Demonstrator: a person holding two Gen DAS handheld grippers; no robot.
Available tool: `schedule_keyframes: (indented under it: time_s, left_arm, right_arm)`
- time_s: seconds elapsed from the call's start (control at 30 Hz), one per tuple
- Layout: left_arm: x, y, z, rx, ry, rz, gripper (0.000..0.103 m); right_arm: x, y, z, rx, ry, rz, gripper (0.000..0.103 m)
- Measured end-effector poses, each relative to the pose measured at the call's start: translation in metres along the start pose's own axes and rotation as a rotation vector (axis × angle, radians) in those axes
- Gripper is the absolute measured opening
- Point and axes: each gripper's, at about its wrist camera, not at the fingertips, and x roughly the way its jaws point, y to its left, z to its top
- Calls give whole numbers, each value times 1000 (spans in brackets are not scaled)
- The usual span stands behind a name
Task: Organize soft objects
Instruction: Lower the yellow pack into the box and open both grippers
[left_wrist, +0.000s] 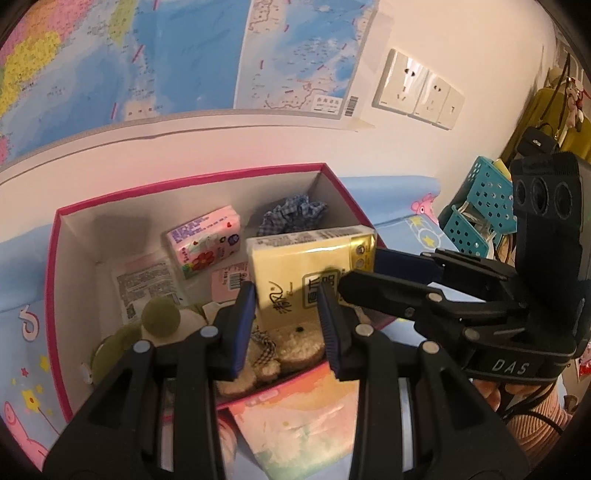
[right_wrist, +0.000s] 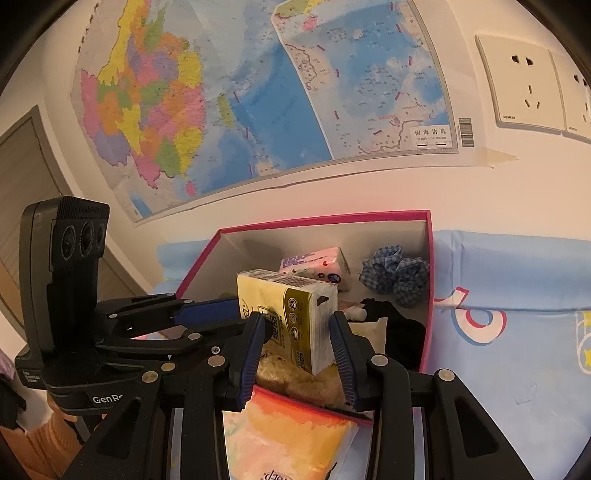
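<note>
The blue cartoon-printed sheet (right_wrist: 517, 332) covers the surface below a wall map (right_wrist: 258, 92), and on it stands the pink-rimmed box (left_wrist: 59, 258) with its top open. Inside the box lie plush toys (left_wrist: 295, 343) at the near end, a flowered pink tissue pack (left_wrist: 203, 240) in the middle and a blue checked scrunchie (left_wrist: 291, 212) at the far end. A pastel-coloured pack (right_wrist: 288, 443) lies outside, just beside the near wall of the box.

The yellow tissue pack (left_wrist: 310, 262) hangs above the box, over the plush toys, and both tongs carry it together. The left tongs (left_wrist: 288, 314) stand narrow and press its near end. The right tongs (right_wrist: 299, 339) are set a little wider and clamp the other end of the same pack, which sits tilted between them.

I judge that the step in hand is to lower this pack into the box. To do it well, both hands should go down together, at the same speed, so the soft pack does not twist or slip. It seems better to aim for the free floor between the toys and the pink pack, and to open both tongs only when the pack rests on something.
</note>
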Motion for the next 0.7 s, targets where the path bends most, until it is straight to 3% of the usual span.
schedule_keyframes:
  time_s: [0.47,0.57,0.7]
  left_arm:
    - [24,18,13,-81,65,30,36]
    - [26,22,10,-96,82,47,48]
    - [17,24,5,-93,40,67,51]
  right_arm:
    - [28,-12,13,33,21,-49,38]
    - [29,-16,10,47,20,-76,41]
    - [24,-20,4,43,21,-87,41]
